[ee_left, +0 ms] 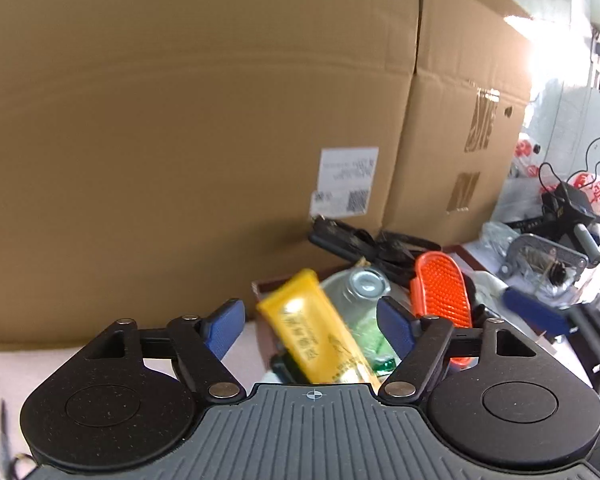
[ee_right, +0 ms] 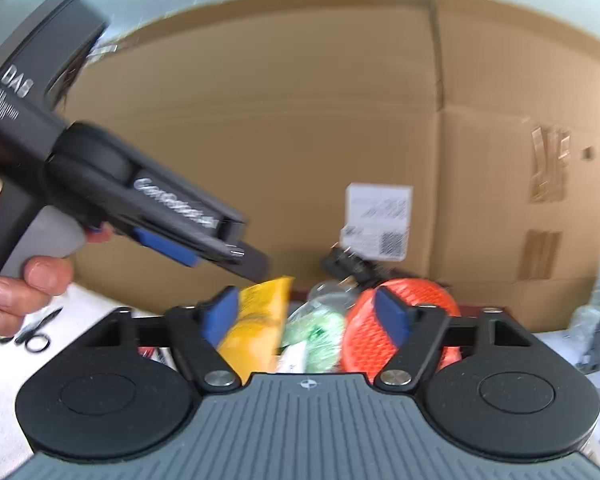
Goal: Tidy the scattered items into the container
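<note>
The yellow plastic squeeze tube (ee_left: 320, 332) lies tilted in the dark-rimmed container (ee_left: 260, 286) at twelve o'clock from the left gripper (ee_left: 312, 326), whose fingers stand open around but apart from it; it looks light, soft and slick, best pinched across its flat crimped end. Beside it, at two o'clock, lie a clear glass bottle (ee_left: 358, 292) and an orange ribbed plastic brush (ee_left: 442, 294). Only the right wrist view shows black scissors (ee_right: 32, 334) on the bench at nine o'clock; the right gripper (ee_right: 310, 318) is open and empty.

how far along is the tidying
Well along: the yellow tube, clear bottle and orange brush already sit in the box. Both grippers, left and right, are open and hold nothing. Scissors still lie outside on the table.
</note>
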### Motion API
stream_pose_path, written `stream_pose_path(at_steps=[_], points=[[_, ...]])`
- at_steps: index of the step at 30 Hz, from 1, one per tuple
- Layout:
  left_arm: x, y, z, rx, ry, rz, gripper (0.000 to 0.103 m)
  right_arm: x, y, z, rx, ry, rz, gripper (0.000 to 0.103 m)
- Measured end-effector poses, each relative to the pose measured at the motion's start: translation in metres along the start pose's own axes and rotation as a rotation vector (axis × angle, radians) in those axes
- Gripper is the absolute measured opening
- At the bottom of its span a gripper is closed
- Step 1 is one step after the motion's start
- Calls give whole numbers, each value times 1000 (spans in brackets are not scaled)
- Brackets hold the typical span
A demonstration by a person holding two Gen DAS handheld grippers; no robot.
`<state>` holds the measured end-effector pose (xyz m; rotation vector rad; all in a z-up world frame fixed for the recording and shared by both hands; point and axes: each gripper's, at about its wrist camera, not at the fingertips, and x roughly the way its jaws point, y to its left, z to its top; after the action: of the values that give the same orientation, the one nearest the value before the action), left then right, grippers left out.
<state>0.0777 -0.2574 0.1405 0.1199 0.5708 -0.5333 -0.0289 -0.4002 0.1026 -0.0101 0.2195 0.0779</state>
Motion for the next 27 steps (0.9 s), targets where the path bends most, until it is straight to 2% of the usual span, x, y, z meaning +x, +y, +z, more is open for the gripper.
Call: stream_pose_path(at_steps=[3,7,11,14,16,18,20,21,27], points=[[-20,-3,-11,27,-41,25,92,-20,-5,6,21,-40,-59,96],[-43,-11,-32,76,-88,57,93,-48,-3,8,55,-58,-145,103],[-59,-20,-54,102,-117,87,94,-52,-8,1,149,-35,-178,103],[-61,-23,-69,90,-105,86,94,-64,-8,-3,194,-28,-200,103],[-61,-23,-78,73,-92,77,94,-70,-3,-5,169,-37,-248,103],[-65,-25,-89,77,-104,106,95,-74,5,-7,107,-47,-316,103],[-71,-27,-97,90,-127,147,103,-76,12,-10,40,-50,-374,103],[-74,-28,-100,91,-143,156,103,-79,16,-12,17,-49,-393,103],[-93,-25,-116,77,-161,167,103,-90,27,-13,15,-49,-378,103]])
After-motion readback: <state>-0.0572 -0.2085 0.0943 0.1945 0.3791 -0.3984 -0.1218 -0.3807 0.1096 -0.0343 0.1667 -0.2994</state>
